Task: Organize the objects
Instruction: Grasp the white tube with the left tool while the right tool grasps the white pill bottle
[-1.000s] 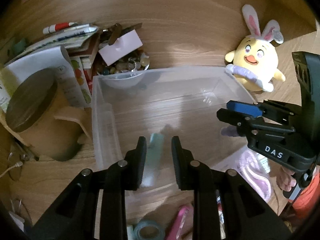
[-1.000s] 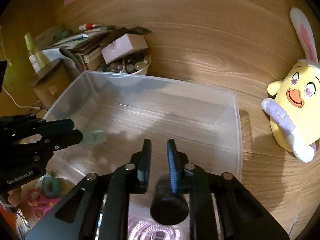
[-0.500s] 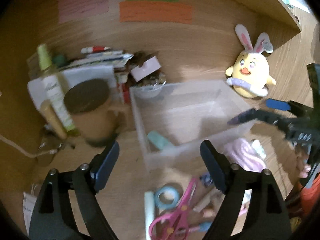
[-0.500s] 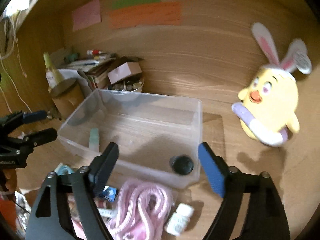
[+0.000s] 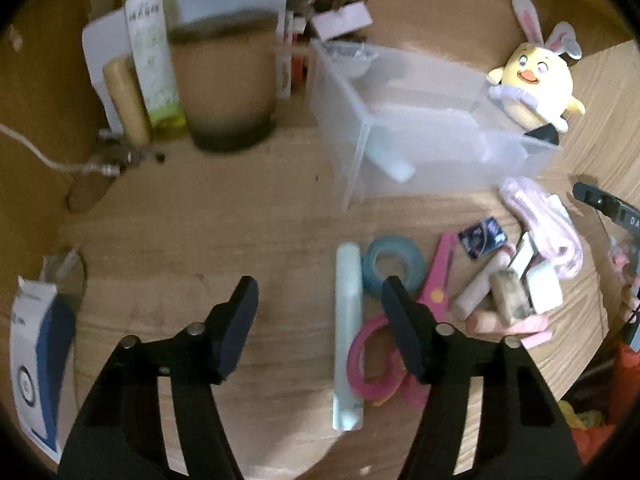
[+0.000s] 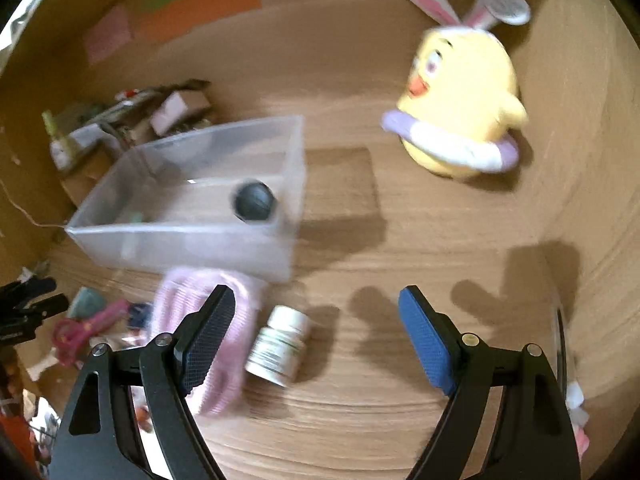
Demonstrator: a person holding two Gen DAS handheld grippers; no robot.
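Note:
My left gripper (image 5: 318,304) hovers over the table in front of the clear plastic bin (image 5: 348,128). Its jaws are closing with nothing pressed between them. A pale tube (image 5: 348,320) lies under them near the right finger, beside a blue tape roll (image 5: 394,264) and pink scissors (image 5: 438,268). A pale green piece (image 5: 390,162) lies inside the bin. My right gripper (image 6: 318,320) stands open and empty over a white pill bottle (image 6: 280,346) and a pink cord bundle (image 6: 176,292). A black round object (image 6: 255,201) rests in the bin (image 6: 180,236).
A yellow bunny-eared plush (image 6: 460,108) sits right of the bin. A brown mug (image 5: 228,92), a tall tube (image 5: 152,68) and papers crowd the back left. A white and blue box (image 5: 36,360) lies at the left edge. Several small items (image 5: 512,280) lie by the scissors.
Both grippers let go of their pieces in the bin, opened, and drew back toward the clutter in front of it. The left jaws are now narrower than half a second ago.

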